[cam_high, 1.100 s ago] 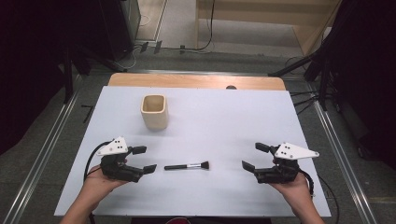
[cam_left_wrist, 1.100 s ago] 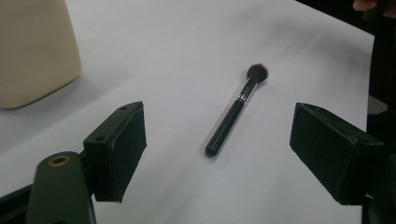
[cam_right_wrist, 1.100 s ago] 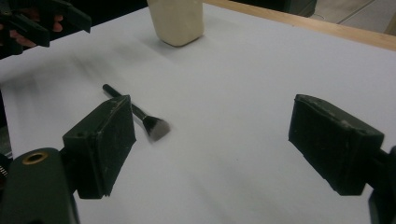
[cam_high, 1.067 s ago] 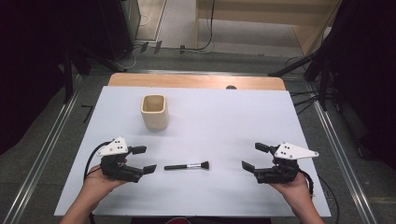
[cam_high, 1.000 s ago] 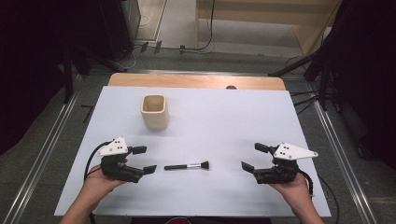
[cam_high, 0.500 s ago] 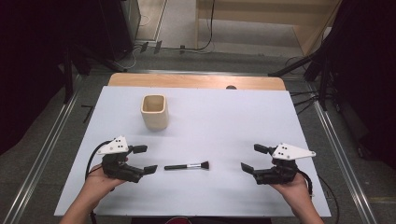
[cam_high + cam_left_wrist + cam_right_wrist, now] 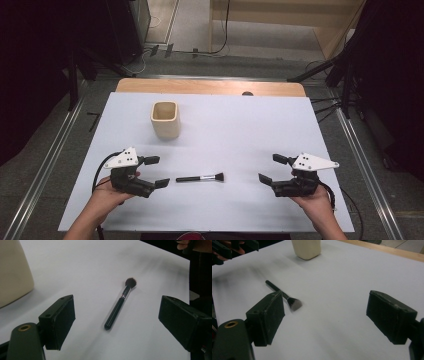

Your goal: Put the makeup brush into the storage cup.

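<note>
The left gripper [image 7: 154,172] has its jaws spread wide, and the brush [image 7: 200,177] lies flat on the table [image 7: 250,125] just ahead of them, handle end nearest. The right gripper [image 7: 273,169] is also spread and holds nothing, with the bristle end pointing toward it, farther off.

A: Cup?
B: Beige cup [image 7: 165,120] stood upright, well beyond the left tongs [image 7: 157,172], not touching.
A: Rest?
B: White table cover [image 7: 240,125] lay under them and the right tongs [image 7: 271,169]. Wooden edge [image 7: 210,86] and floor cables [image 7: 220,50] sat far past both.

Even overhead light, blurred close-ups
</note>
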The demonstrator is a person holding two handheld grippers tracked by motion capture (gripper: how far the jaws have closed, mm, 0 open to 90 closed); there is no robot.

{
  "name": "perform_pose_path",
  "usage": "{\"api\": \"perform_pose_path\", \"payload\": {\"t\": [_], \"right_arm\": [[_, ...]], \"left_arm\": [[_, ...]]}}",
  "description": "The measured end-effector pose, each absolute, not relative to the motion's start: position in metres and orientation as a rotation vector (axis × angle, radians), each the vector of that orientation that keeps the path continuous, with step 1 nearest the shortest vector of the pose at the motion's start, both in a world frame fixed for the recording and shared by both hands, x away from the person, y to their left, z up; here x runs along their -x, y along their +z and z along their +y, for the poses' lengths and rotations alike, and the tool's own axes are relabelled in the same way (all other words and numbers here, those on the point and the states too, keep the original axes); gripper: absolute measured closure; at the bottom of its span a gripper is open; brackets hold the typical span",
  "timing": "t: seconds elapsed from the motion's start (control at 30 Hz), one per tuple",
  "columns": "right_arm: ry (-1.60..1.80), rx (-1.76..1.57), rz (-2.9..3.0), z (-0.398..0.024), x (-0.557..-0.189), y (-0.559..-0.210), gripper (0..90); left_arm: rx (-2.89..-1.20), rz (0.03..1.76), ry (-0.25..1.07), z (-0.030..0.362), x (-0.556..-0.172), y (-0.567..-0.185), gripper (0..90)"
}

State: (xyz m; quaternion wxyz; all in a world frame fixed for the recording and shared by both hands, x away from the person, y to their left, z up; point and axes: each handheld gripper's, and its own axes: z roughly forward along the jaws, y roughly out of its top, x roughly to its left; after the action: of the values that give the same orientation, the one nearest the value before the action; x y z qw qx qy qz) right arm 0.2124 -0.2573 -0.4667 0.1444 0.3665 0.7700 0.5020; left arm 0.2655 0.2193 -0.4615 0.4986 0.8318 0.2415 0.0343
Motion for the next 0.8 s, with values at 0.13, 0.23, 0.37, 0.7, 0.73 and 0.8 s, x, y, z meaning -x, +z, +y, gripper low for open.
{"api": "perform_pose_path", "payload": {"t": [0.13,0.23,0.37,0.7,0.73,0.8], "right_arm": [[1.438,-1.056,2.226,-0.2567,-0.2124,-0.4672,15.7],[1.443,-1.05,2.227,-0.2565,-0.2124,-0.4673,15.6],[1.44,-1.064,2.248,-0.2566,-0.213,-0.4675,15.5],[1.433,-1.062,2.226,-0.2564,-0.213,-0.4667,14.5],[1.433,-1.062,2.226,-0.2564,-0.213,-0.4667,14.5],[1.431,-1.057,2.226,-0.2559,-0.2133,-0.4665,14.5]], "left_arm": [[-2.03,0.585,0.092,0.2197,-0.2657,-0.4609,14.6],[-2.033,0.584,0.094,0.2202,-0.266,-0.461,14.6],[-2.023,0.597,0.106,0.2209,-0.2646,-0.4608,14.6],[-2.019,0.634,0.076,0.223,-0.2675,-0.4607,14.9],[-2.019,0.634,0.076,0.223,-0.2675,-0.4607,15.4],[-2.026,0.631,0.079,0.2235,-0.2687,-0.4609,15.8]]}}
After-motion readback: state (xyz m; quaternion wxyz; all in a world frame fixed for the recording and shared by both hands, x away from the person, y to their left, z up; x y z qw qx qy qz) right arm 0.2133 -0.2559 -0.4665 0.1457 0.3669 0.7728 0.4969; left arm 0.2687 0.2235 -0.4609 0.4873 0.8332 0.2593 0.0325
